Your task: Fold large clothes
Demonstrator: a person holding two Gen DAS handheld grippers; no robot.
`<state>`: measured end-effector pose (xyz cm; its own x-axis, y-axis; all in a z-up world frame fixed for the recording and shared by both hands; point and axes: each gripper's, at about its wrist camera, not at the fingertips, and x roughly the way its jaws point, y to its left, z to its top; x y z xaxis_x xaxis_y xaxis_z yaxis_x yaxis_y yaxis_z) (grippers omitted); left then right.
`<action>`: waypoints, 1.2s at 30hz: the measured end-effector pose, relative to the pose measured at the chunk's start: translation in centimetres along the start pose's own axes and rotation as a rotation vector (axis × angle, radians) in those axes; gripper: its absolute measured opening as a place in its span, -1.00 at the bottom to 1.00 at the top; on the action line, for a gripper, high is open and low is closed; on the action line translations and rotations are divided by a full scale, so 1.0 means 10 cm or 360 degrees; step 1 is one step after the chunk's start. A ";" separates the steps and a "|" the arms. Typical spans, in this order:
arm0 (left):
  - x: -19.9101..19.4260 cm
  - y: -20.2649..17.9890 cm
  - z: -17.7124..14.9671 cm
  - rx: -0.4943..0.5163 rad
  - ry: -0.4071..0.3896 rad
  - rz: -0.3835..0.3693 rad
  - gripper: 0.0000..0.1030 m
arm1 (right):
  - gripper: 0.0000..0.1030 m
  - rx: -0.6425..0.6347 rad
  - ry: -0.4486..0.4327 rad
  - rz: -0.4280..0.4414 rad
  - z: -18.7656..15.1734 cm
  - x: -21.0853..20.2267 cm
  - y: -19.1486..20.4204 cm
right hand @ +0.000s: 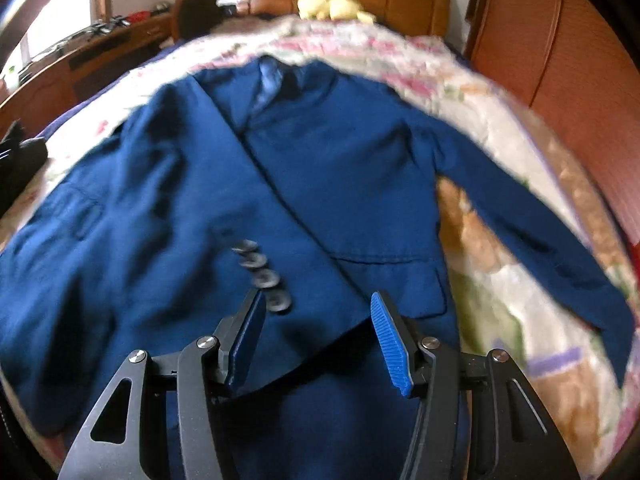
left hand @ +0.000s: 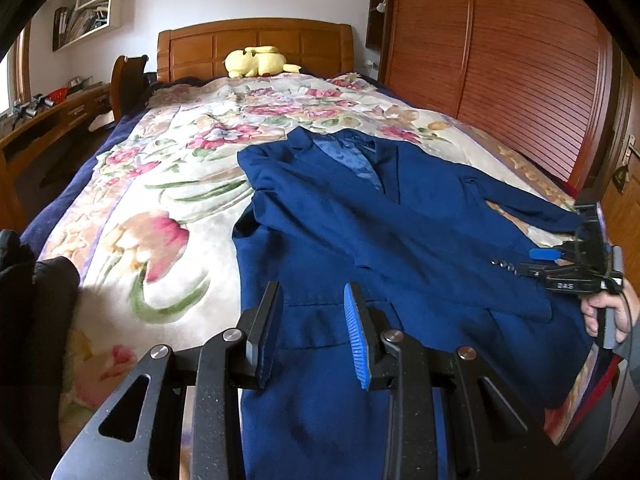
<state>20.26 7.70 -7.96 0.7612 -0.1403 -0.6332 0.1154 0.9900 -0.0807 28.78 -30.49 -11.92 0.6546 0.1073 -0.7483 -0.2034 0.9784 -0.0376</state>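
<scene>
a: item one, blue jacket (left hand: 360, 216). location?

b: lying face up on the floral bedspread (left hand: 168, 184), collar toward the headboard (left hand: 256, 46), hem toward the person. one sleeve is folded across the chest, its row of cuff buttons (right hand: 260, 276) resting on the front panel. the other sleeve (right hand: 532, 236) is stretched out over the cover toward the wardrobe (left hand: 500, 60).

a: item two, left gripper (left hand: 314, 332).

b: jaws part-way apart, nothing between the pads, hovering over the hem on the side away from the wardrobe.

a: item three, right gripper (right hand: 316, 340).

b: jaws spread, empty, just beside the cuff buttons. the left wrist view shows a hand (left hand: 608, 312) carrying it near the cuff. the right wrist view is motion-blurred.

a: step in hand?

b: by my reading, first sleeve placed and let go; body folds not begun.

a: next move calls for?

b: likely taking the outstretched sleeve near its cuff, pinching only that layer, and laying it across the chest without dragging the panel beneath.

a: other entries?

b: yellow plush toy (left hand: 256, 62) at the headboard, well apart.
</scene>
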 end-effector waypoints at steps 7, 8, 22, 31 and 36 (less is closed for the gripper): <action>0.21 -0.08 0.06 0.0022 0.0053 -0.0016 -0.37 | -0.02 0.0057 -0.0020 0.0151 0.03 0.15 -0.21; 0.23 -0.10 0.07 0.0030 0.0057 -0.0024 -0.37 | -0.21 0.0038 -0.0033 0.0173 0.01 0.12 -0.18; 0.70 0.08 0.46 0.0039 0.0194 0.0063 -0.35 | -0.83 0.0002 -0.0225 0.0175 -0.29 -0.02 -0.19; 1.42 0.38 0.83 0.0014 0.0312 0.0209 -0.35 | -0.88 0.0034 -0.0282 0.0199 -0.37 -0.10 -0.22; 1.77 0.52 0.90 -0.0020 0.0345 0.0203 -0.35 | -0.88 0.0064 -0.0280 0.0217 -0.36 -0.10 -0.26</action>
<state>40.12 10.27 -12.67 0.6144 -0.0096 -0.7890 0.0178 0.9998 0.0017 26.00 -33.82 -13.49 0.7407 0.2646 -0.6175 -0.2718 0.9586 0.0848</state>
